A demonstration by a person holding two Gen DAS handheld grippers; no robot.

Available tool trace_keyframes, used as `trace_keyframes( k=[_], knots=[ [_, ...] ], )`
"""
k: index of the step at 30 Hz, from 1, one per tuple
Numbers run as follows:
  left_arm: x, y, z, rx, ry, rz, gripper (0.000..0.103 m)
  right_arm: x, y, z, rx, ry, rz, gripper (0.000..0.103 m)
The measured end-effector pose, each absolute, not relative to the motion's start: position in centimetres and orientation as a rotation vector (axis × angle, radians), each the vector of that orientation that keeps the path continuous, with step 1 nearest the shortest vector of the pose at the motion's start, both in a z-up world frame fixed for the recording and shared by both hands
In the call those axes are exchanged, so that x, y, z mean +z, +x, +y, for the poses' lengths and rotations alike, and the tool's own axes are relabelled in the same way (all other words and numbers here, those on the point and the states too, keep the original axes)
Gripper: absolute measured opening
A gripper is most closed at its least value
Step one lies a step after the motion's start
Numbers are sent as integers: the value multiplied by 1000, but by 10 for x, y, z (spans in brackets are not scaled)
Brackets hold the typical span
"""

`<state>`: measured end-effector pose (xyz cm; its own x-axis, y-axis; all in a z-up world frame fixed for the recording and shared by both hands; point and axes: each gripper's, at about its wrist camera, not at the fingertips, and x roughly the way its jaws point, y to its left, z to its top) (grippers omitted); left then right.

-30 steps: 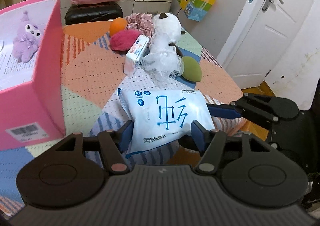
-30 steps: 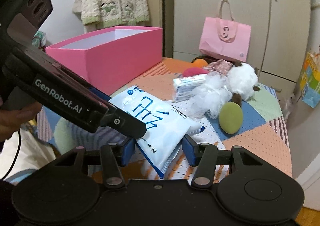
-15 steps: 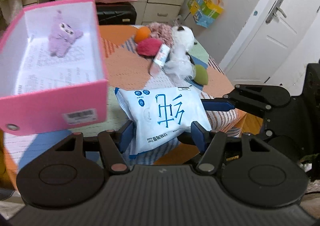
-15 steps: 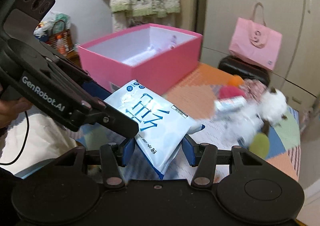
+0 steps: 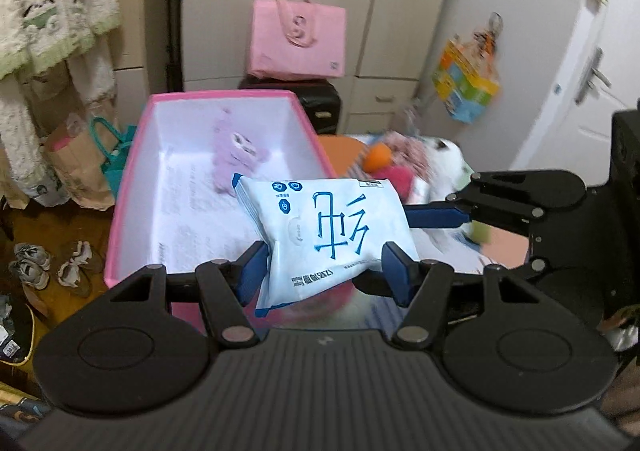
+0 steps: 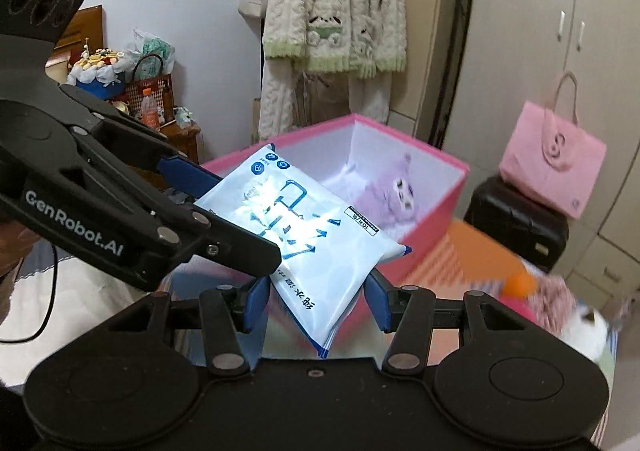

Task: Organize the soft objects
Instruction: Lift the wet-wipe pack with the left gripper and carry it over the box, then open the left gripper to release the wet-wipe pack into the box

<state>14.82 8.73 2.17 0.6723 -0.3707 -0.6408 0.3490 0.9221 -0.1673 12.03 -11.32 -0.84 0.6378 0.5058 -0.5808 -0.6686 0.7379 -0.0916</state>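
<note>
Both grippers have carried the pack up off the patchwork tablecloth and across toward the box since a second ago; it lay low over the cloth then, and now hangs above the box's near corner, with the open interior behind it.

Large pink cardboard box (image 5: 120, 235): open top, white inside, paper lining on the floor. A lilac plush toy (image 6: 384, 195) lies at the far end; the near half of the floor looks free.

White-and-blue soft plastic pack of tissues or wipes (image 5: 332, 235): in the air, tilted, held from two sides. Left gripper (image 5: 324, 271) clamps its near end, blue pads pressing both edges. Right gripper (image 6: 316, 299) clamps the other end likewise. Each gripper's fingers show in the other's view, close together across the pack.

Patchwork tablecloth (image 6: 472, 251): off to the right, blurred, with an orange round soft ball (image 5: 378, 157), a white fluffy plush (image 6: 588, 327) and other soft things waiting.

Doing the step well, as judged:
- Keep both hands moving as one; the pack is limp and would twist or sag if they drift apart.
- Clear the pink rim before lowering.
- Aim for the free near floor, short of the plush.
- Lay it flat, then let go with both sides together.
</note>
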Motion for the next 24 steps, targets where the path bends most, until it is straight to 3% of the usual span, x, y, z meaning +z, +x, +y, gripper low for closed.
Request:
trace_keyframes(
  k=[24],
  knots=[
    [-38,271,117,-311,-103,911,60,-46,236,-57,678,-396,682,60]
  ],
)
